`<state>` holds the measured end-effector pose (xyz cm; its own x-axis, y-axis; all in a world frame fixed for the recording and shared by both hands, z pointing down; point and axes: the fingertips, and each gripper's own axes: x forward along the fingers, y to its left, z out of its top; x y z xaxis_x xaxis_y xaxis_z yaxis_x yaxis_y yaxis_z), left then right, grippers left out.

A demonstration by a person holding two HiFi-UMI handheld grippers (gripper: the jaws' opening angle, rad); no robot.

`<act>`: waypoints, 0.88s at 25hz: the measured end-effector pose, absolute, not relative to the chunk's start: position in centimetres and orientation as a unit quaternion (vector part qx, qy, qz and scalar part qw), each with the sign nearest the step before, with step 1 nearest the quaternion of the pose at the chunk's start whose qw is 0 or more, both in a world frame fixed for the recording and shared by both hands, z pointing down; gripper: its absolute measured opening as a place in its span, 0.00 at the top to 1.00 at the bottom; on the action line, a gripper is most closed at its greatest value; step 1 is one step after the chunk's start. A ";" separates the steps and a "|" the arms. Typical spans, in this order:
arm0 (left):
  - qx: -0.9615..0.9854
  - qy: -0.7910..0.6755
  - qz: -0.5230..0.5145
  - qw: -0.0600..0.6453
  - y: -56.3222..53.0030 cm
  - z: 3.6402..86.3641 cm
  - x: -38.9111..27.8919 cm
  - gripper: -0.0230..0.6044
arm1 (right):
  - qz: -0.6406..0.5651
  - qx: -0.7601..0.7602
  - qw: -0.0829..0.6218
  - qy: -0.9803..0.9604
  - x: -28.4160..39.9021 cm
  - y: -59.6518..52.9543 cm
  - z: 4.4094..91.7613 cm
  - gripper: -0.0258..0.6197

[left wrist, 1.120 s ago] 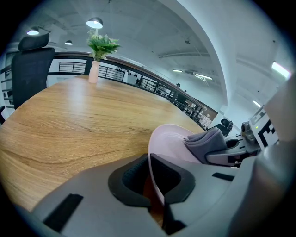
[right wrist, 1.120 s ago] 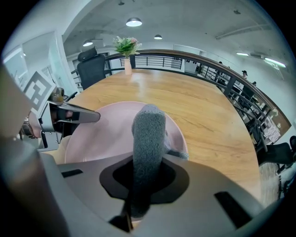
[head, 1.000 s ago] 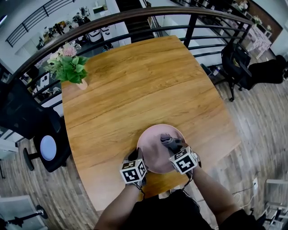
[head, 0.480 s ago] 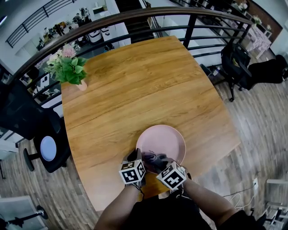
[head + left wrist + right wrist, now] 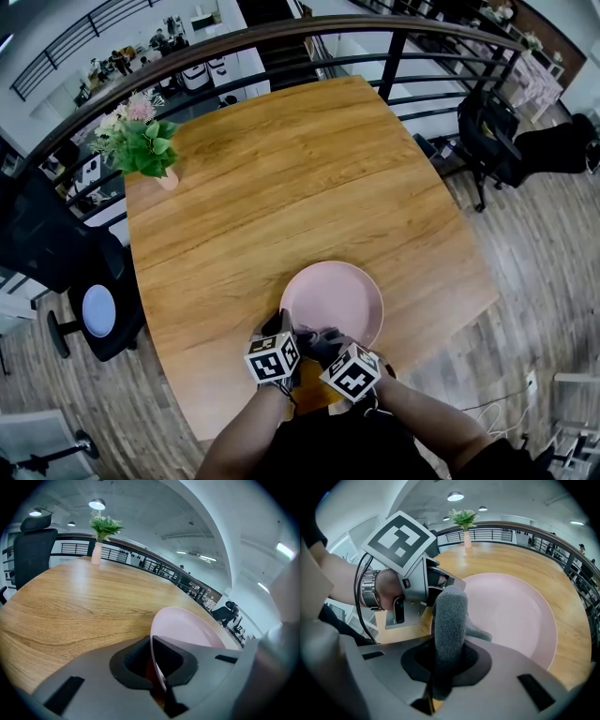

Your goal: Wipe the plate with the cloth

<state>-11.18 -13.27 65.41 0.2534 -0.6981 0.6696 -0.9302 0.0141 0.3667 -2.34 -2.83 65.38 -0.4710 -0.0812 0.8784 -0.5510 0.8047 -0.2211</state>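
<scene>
A broad, rounded wooden table [image 5: 281, 187] is taking up most of the head view. A round, pale pink plate [image 5: 342, 286] is sitting on it, close to the edge nearest the person. Beyond the plate, past the table's far edge, a curved black metal railing with a brown top rail [image 5: 281, 33] is sweeping across the scene. Well to the left of the plate, off the table, a black office chair [image 5: 52, 239] is standing on the plank floor. A second black chair [image 5: 492, 122] is standing far off to the plate's upper right. Well apart from the plate, at the table's far left corner, a small pinkish vase of green leaves and pale flowers [image 5: 141, 141] is standing upright.

The left gripper [image 5: 281, 325] is meeting the plate at its near left rim. In the left gripper view the left gripper [image 5: 154, 660] is clenching that rim, with the thin pink edge passing between the dark pads.

The right gripper [image 5: 325, 345] is hovering just right of it, over the plate's near edge. In the right gripper view the right gripper [image 5: 447, 663] is clamping a grey fleecy cloth [image 5: 450, 616]. A thick fold of it is standing up between the jaws, and its free end is lying on the plate's inner surface, just inside the near rim. The person's left hand [image 5: 386, 590] is showing just left of the cloth.
</scene>
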 end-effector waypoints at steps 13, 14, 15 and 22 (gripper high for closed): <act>0.687 -0.592 0.146 0.395 -13.4 65.4 -11.4 0.92 | 0.220 0.207 0.518 -0.800 2.0 -4.2 66.2 0.88; 0.687 -0.592 0.146 0.395 -13.4 65.4 -11.3 0.92 | 0.218 0.210 0.521 -0.798 2.4 -4.4 66.3 0.88; 0.687 -0.592 0.147 0.396 -13.4 65.4 -11.3 0.92 | 0.216 0.213 0.523 -0.796 2.8 -4.7 66.3 0.88; 0.687 -0.590 0.146 0.397 -13.2 65.4 -11.3 0.92 | 0.216 0.251 0.530 -0.780 5.8 -7.2 66.4 0.88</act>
